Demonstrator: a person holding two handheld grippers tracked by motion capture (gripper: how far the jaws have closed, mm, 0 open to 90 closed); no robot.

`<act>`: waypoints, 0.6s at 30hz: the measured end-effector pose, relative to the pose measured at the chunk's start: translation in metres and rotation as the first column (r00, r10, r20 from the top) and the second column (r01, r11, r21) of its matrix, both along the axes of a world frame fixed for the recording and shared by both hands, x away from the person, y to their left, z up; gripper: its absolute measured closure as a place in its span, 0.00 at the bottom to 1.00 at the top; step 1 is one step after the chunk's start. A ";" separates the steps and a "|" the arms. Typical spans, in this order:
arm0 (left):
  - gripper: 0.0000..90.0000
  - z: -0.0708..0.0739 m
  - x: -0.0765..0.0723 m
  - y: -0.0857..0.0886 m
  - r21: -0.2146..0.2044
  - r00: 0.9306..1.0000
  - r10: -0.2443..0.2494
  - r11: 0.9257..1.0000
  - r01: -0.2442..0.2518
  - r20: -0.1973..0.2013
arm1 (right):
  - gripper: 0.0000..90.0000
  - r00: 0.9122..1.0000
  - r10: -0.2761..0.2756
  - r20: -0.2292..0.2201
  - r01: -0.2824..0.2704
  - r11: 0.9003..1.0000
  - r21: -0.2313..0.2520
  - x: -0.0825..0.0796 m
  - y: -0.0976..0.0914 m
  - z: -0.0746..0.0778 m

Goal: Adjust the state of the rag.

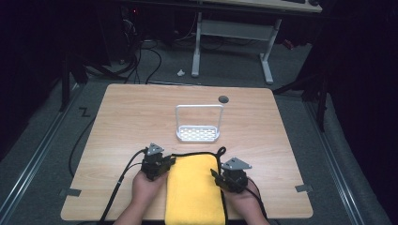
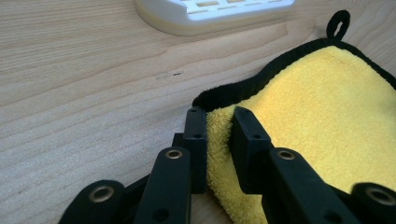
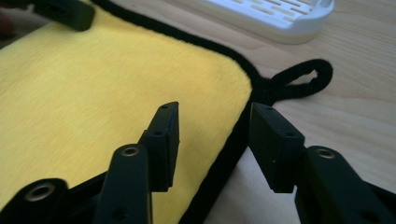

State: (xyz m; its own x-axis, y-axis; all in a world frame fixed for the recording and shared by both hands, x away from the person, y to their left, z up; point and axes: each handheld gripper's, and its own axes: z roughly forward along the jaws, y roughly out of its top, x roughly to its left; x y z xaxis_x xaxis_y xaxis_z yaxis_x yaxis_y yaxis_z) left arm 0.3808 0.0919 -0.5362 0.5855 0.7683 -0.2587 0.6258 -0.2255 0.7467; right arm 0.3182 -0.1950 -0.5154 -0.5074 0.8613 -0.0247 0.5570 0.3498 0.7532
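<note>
Risk of lopsided lift — left gripper pinching towel corner, right gripper open astride hem, gripping nothing.

The table was a light wooden top with rounded corners and a dark round grommet near its far edge. It stood on grey carpeted floor, where metal rails ran along both sides. Beyond it, black cables lay tangled on the floor beside a small white scrap. A second desk with white legs stood farther back. The room around was dark, its edges lost in shadow.
</note>
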 end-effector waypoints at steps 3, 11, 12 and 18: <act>0.85 0.000 0.000 0.000 0.001 1.000 -0.004 1.000 0.004 0.001 | 0.52 1.000 -0.025 -0.018 0.025 1.000 -0.001 0.018 0.004 0.000; 0.84 0.000 -0.001 0.001 -0.008 1.000 -0.006 1.000 0.006 -0.003 | 0.40 0.992 -0.086 -0.089 0.087 0.996 0.016 0.047 0.008 -0.013; 0.84 0.000 -0.001 0.001 -0.009 1.000 -0.007 1.000 0.007 -0.003 | 0.40 0.992 -0.088 -0.093 0.090 0.996 0.018 0.047 0.007 -0.013; 0.84 0.000 0.000 0.001 -0.013 1.000 -0.007 1.000 0.007 -0.005 | 0.64 0.994 -0.069 -0.088 0.072 0.997 0.040 0.042 0.004 -0.012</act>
State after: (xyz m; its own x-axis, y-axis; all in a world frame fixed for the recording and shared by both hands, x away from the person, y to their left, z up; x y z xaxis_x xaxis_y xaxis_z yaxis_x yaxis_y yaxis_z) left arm 0.3804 0.0931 -0.5366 0.5896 0.7606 -0.2717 0.6281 -0.2203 0.7463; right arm 0.3607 -0.1906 -0.5275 -0.4440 0.8944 0.0544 0.6432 0.2759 0.7143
